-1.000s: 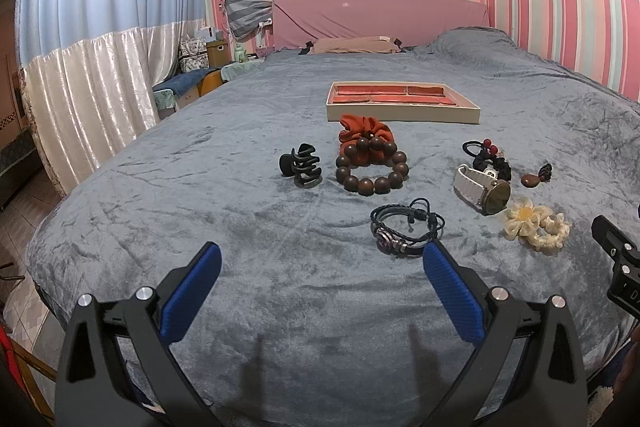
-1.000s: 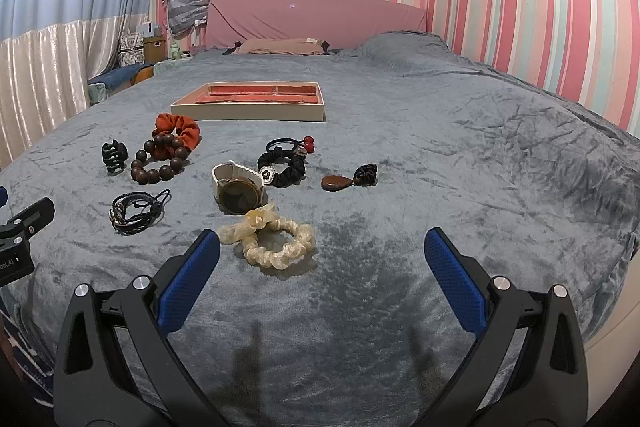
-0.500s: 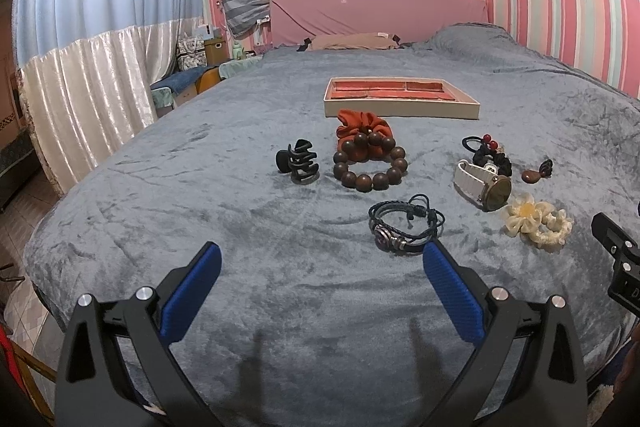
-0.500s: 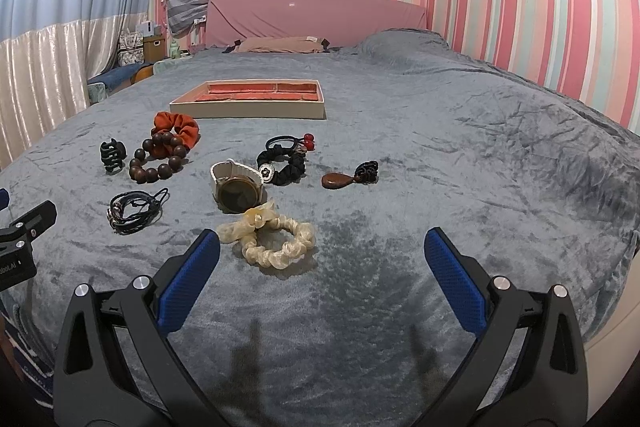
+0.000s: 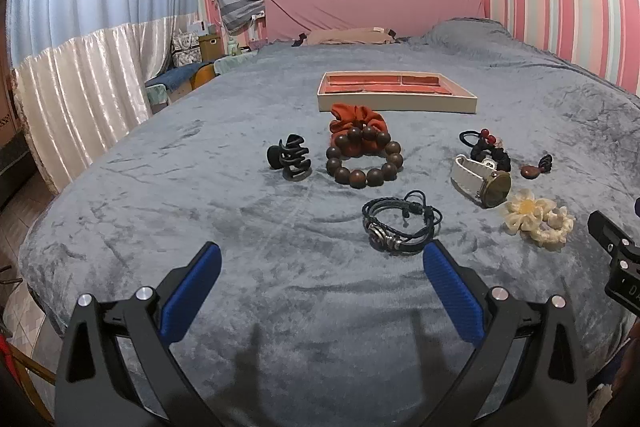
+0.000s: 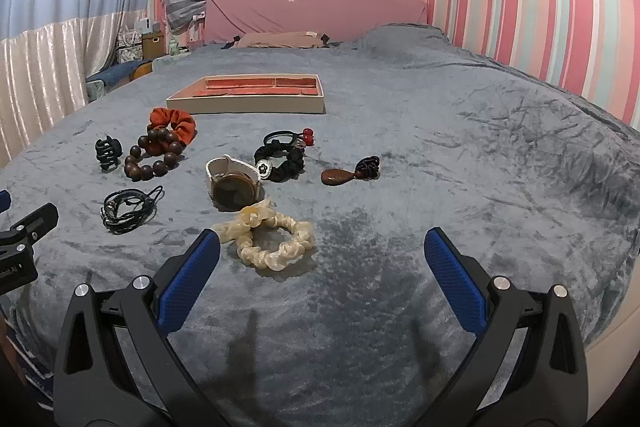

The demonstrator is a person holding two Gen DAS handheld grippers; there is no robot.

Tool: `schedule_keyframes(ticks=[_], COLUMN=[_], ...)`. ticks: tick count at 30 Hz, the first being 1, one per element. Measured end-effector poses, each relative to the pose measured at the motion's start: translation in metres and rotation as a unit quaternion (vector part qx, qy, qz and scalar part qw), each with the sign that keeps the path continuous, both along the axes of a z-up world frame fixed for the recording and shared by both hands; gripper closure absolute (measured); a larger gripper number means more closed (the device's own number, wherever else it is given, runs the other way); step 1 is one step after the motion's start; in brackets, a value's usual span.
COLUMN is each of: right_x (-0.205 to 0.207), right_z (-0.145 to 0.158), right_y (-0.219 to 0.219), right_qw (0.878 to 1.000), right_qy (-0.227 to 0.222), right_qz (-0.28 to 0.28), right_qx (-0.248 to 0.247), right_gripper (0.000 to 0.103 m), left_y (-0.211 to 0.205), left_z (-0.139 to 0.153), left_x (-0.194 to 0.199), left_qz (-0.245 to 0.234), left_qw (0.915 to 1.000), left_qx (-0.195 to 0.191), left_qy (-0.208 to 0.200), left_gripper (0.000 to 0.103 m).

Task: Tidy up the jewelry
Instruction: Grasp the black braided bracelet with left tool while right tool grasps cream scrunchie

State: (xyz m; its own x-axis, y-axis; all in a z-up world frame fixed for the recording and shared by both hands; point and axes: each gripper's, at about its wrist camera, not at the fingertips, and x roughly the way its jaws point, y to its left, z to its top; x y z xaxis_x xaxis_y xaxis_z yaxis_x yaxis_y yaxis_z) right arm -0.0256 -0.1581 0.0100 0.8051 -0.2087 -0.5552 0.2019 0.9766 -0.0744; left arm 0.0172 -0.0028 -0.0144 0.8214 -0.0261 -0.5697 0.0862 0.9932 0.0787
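Above the grey bedspread [image 5: 200, 187] we hold both grippers, left gripper [image 5: 320, 275] and right gripper [image 6: 322, 259], spread wide, grasping nothing.

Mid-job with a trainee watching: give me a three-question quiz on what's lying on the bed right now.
1. True or false: the tray already holds jewelry.
2. The wooden bead bracelet overlaps which item? A) orange scrunchie B) watch C) black claw clip
3. Fill in: both the left gripper and the right gripper are ____.

Key: 1 false, its compartments look empty; 2 A; 3 open, holding nothing.
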Motion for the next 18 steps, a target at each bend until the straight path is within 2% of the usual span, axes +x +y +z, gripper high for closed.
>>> schedule_keyframes(ticks=[10, 18], right_x=[0.020, 0.046], right_z=[-0.004, -0.014], right_y=[-0.008, -0.018], right_qw=[1.000, 1.000], right_qy=[0.010, 0.025], right_qz=[0.007, 0.003], right_qx=[0.003, 0.006], right_gripper=[0.004, 0.004], left_y=[-0.002, -0.008], left_z=[-0.003, -0.006], left_x=[0.025, 0.064], left_qz=[0.000, -0.005], left_qw=[0.9999, 0.9991], left_qx=[-0.007, -0.016], left_qy=[0.015, 0.040], left_gripper=[0.005, 0.005])
